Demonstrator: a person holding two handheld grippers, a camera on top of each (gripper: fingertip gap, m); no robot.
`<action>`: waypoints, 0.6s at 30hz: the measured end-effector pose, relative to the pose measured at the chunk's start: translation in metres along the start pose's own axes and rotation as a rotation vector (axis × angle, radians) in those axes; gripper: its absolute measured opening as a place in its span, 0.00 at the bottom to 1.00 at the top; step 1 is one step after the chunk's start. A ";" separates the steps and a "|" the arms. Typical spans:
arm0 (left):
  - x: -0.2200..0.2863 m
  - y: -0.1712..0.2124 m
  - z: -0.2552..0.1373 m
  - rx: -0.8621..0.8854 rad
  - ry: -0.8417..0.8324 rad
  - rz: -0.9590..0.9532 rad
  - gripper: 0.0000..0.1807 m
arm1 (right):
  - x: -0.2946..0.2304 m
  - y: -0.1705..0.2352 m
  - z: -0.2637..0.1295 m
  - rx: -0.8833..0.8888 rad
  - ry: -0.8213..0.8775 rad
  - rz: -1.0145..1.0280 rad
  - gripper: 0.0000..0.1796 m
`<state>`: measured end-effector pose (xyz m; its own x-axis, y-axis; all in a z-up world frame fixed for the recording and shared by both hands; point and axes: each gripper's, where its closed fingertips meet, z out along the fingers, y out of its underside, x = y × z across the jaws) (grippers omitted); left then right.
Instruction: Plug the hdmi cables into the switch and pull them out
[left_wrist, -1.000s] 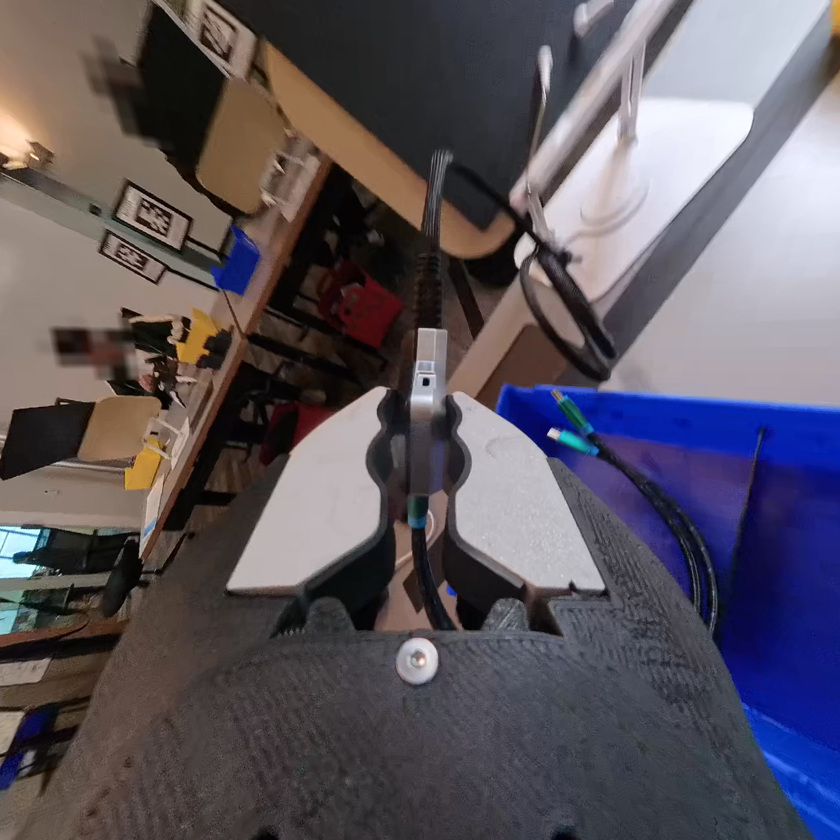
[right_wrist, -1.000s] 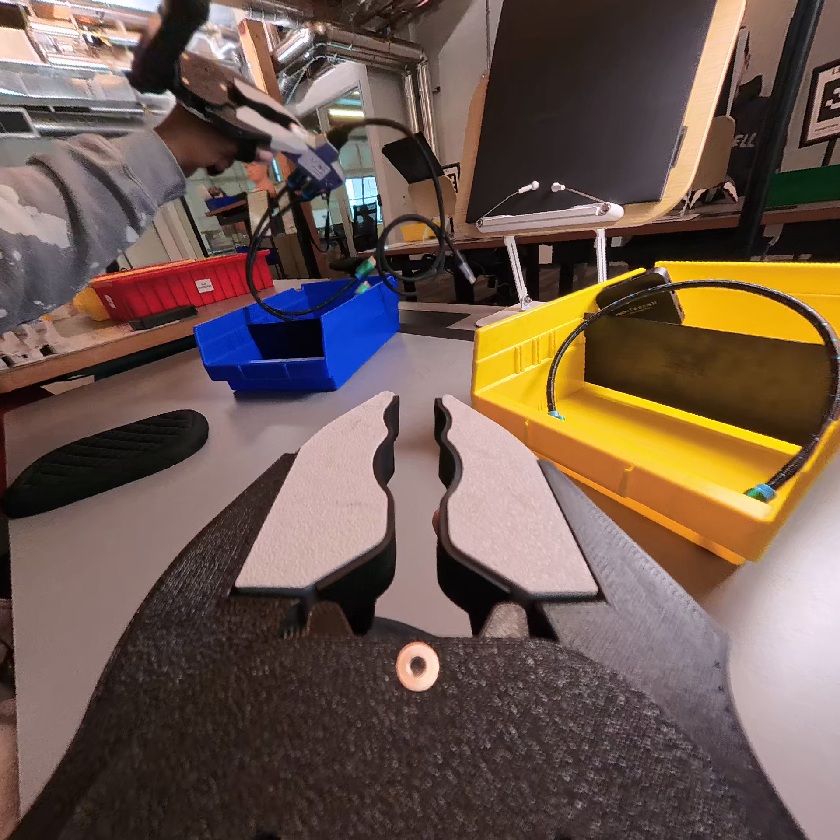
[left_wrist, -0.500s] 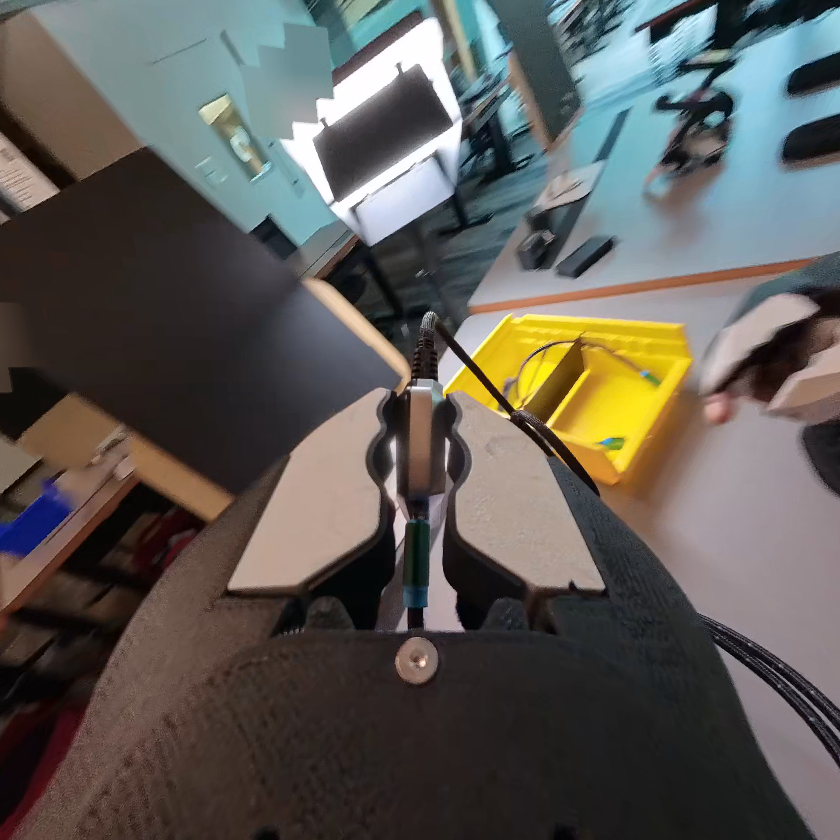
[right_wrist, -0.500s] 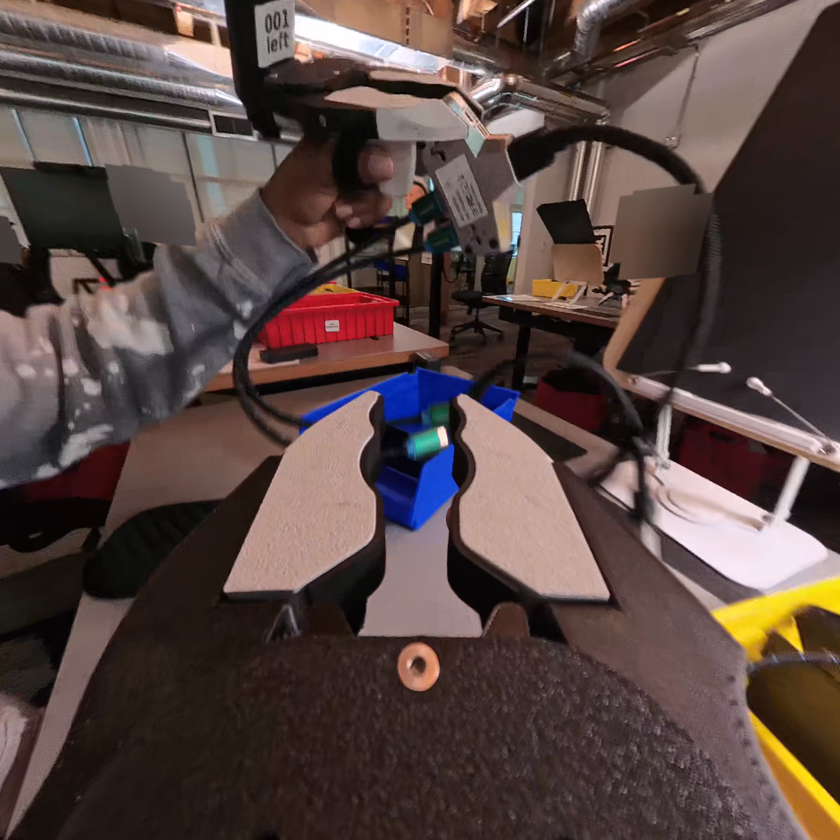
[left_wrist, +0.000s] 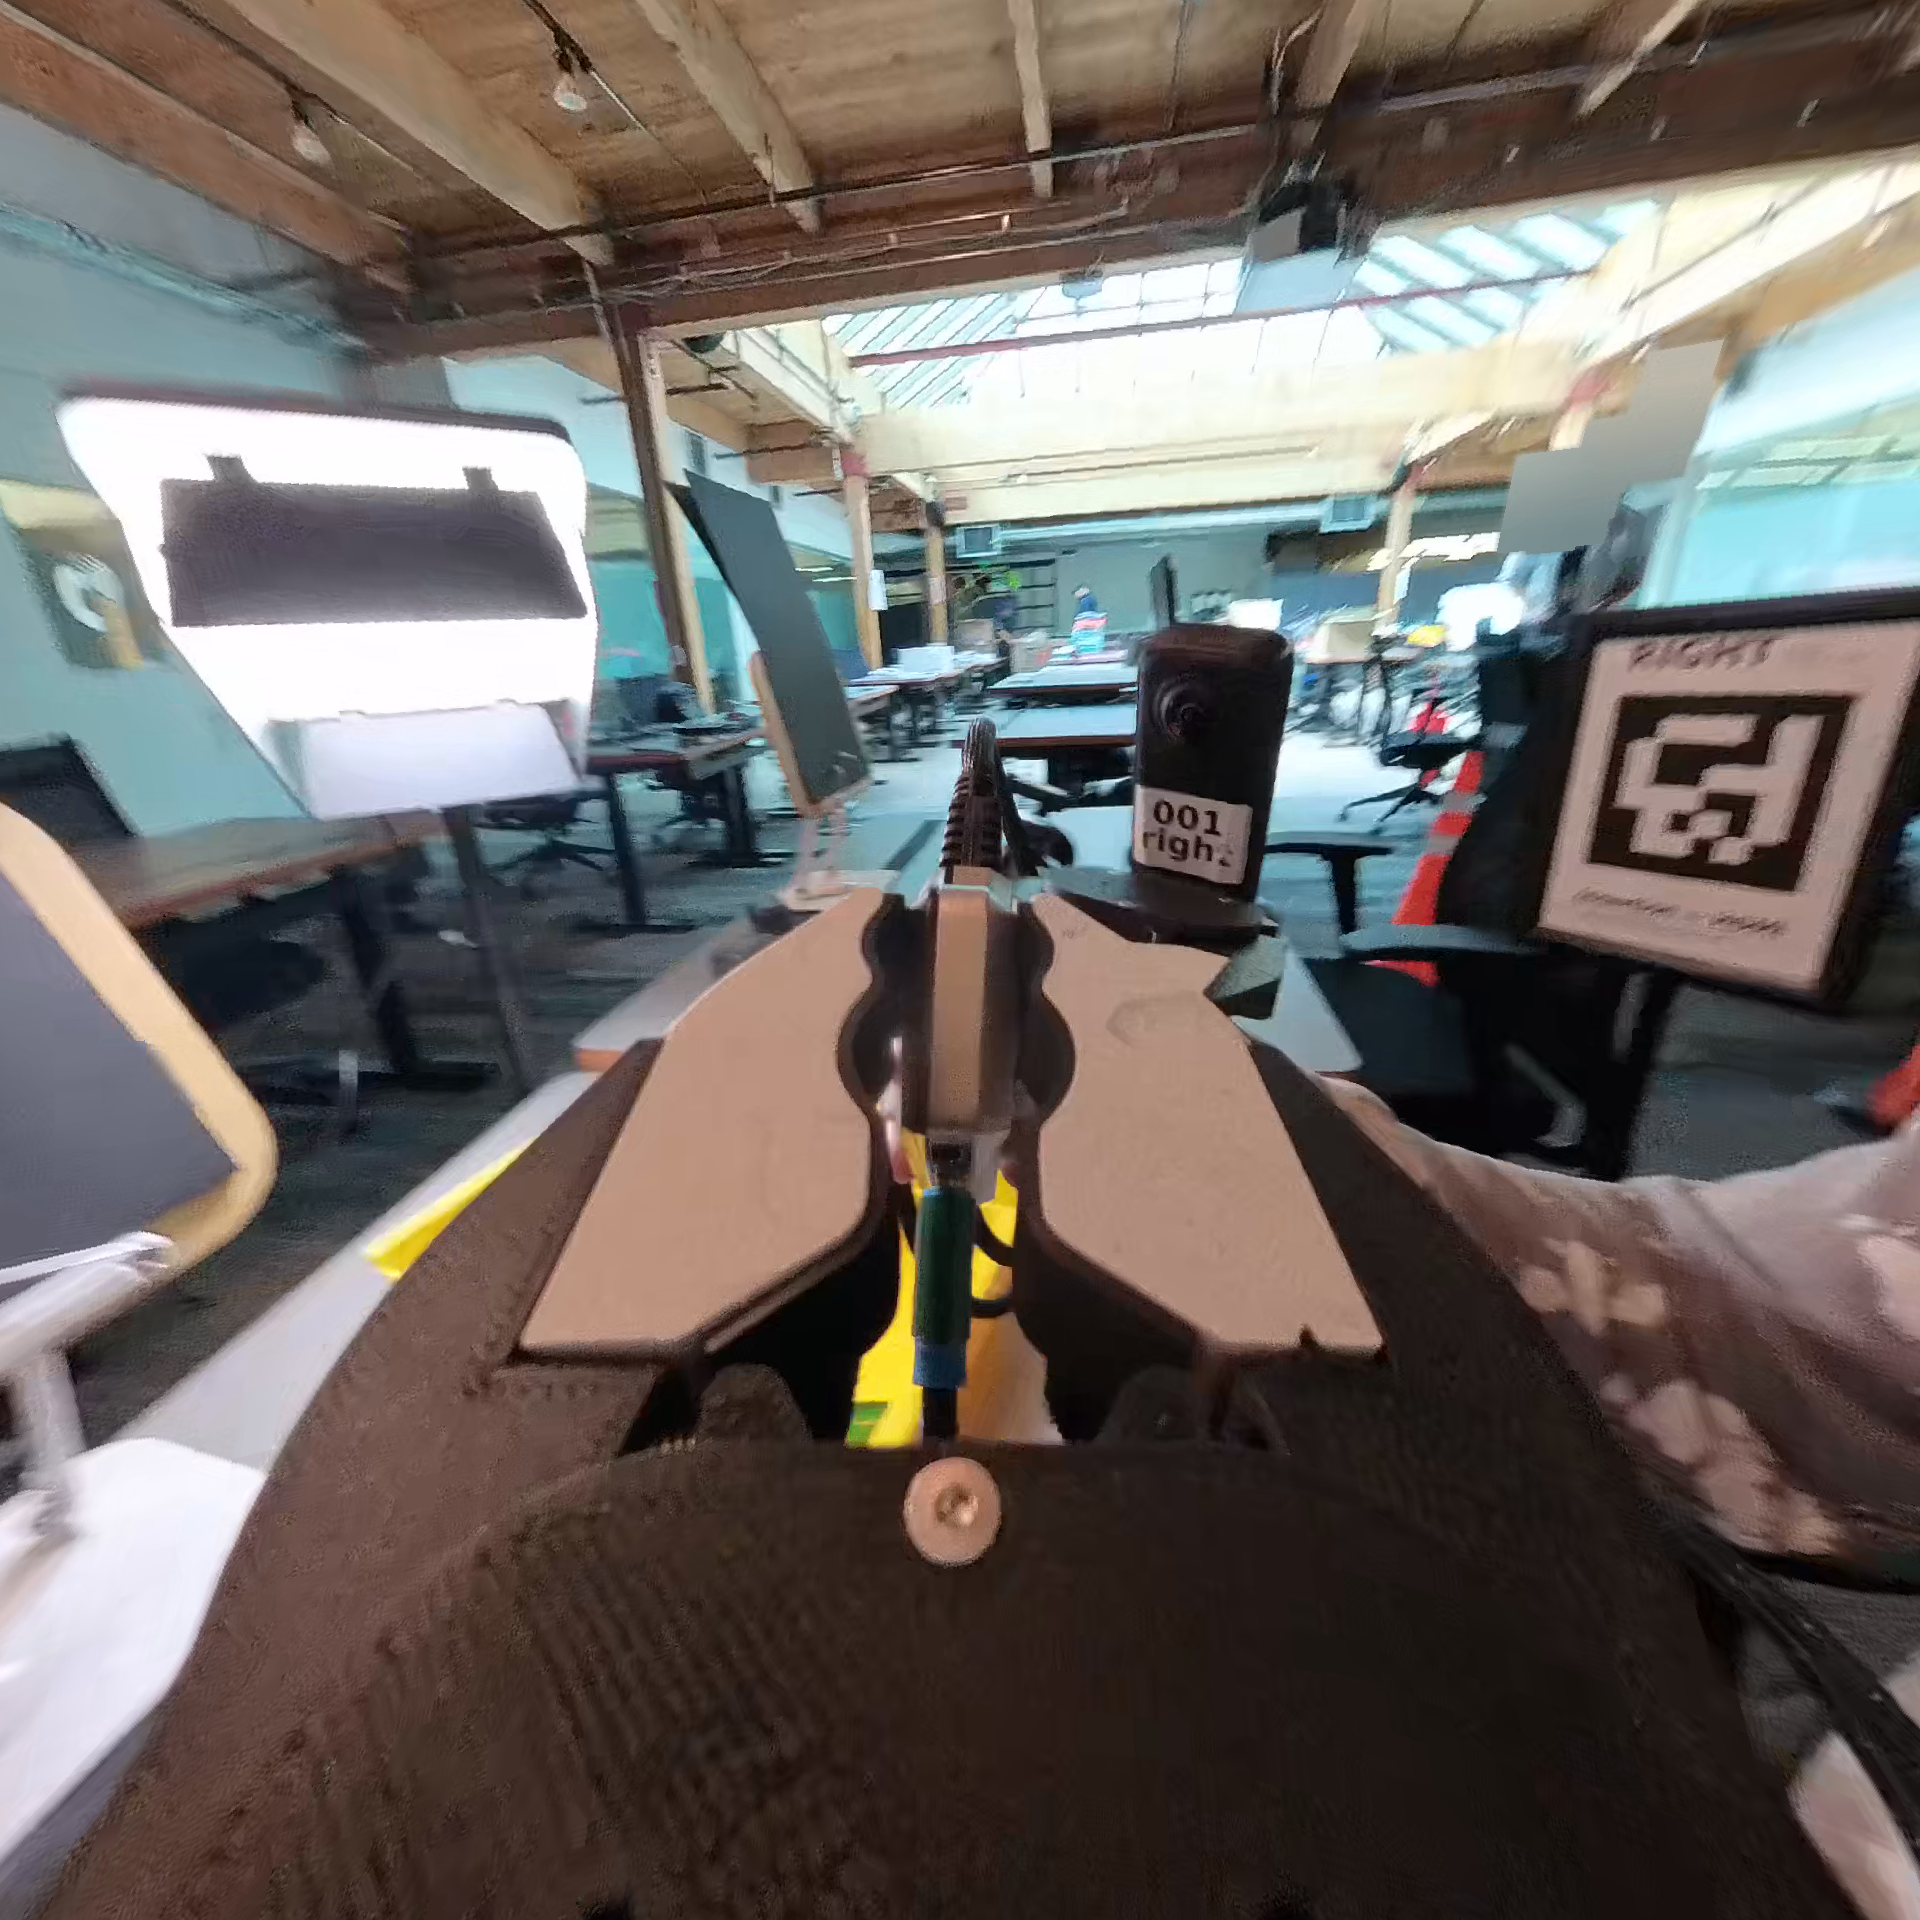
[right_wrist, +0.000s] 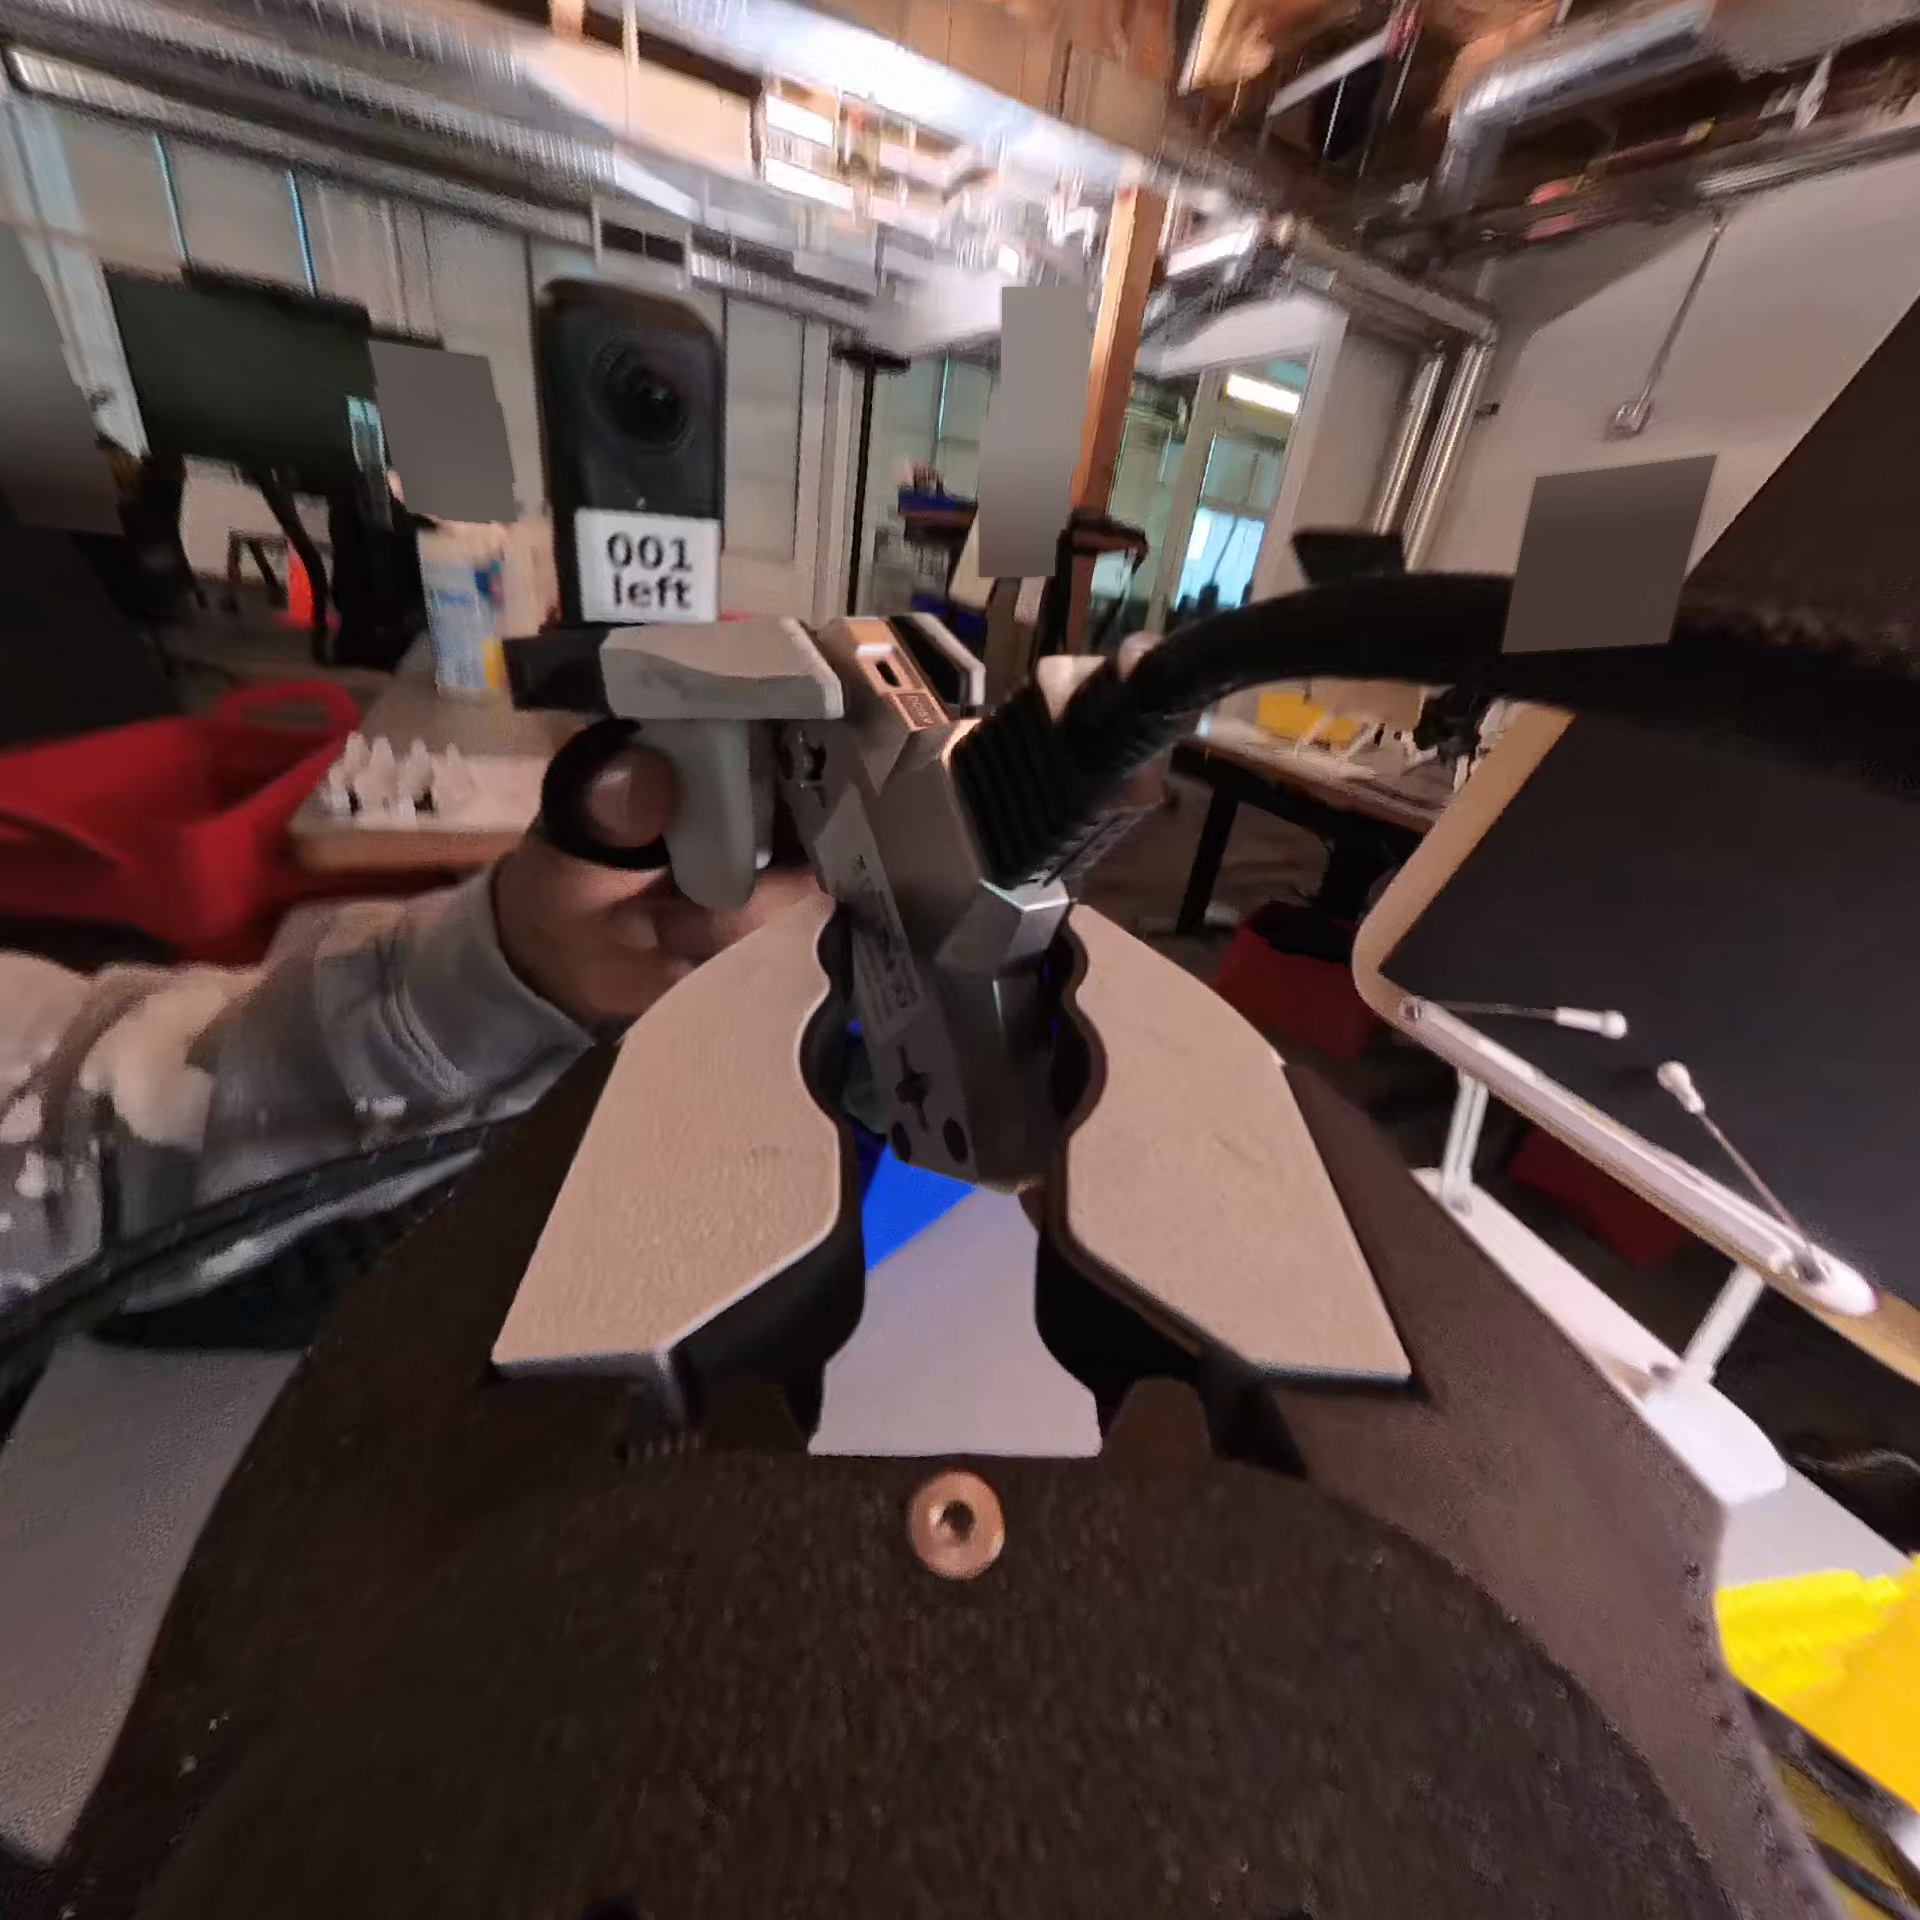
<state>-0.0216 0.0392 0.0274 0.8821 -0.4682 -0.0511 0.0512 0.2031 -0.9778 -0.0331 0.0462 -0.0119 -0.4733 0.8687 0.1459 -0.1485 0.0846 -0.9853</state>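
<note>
My left gripper is shut on the silver HDMI switch, held edge-on between its pads. A green-and-blue cable plug sticks out of the switch's near end, and a black braided cable leaves its far end. In the right wrist view the left gripper's finger holds the same switch up in the air, with the thick braided cable arching to the right. My right gripper is open, and the switch's lower end stands between its pads with dark gaps on both sides. The right gripper's camera housing shows just behind the switch.
A yellow bin lies at the lower right and also shows in the left wrist view. A blue bin sits on the grey table below the switch. A black panel on a white stand is at the right, and a red bin at the left.
The left gripper swung round with the switch and brought it in front of the right gripper. The right gripper rose from the table, opened wider, and now has the switch between its pads.
</note>
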 end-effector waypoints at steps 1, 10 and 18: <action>-0.002 0.009 -0.002 -0.008 0.029 -0.056 0.12 | 0.001 0.008 -0.002 -0.073 -0.010 -0.009 0.18; 0.013 0.073 -0.012 -0.394 0.092 0.006 0.16 | -0.006 0.050 -0.032 -0.791 -0.194 -0.336 0.13; 0.025 0.110 0.009 -0.553 0.025 0.218 0.13 | -0.019 0.053 -0.043 -1.157 -0.384 -0.348 0.12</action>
<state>0.0100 0.0573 -0.0797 0.8335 -0.4872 -0.2605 -0.3870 -0.1783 -0.9047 0.0058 0.0552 -0.0706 -0.8116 0.5339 0.2374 0.4358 0.8237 -0.3628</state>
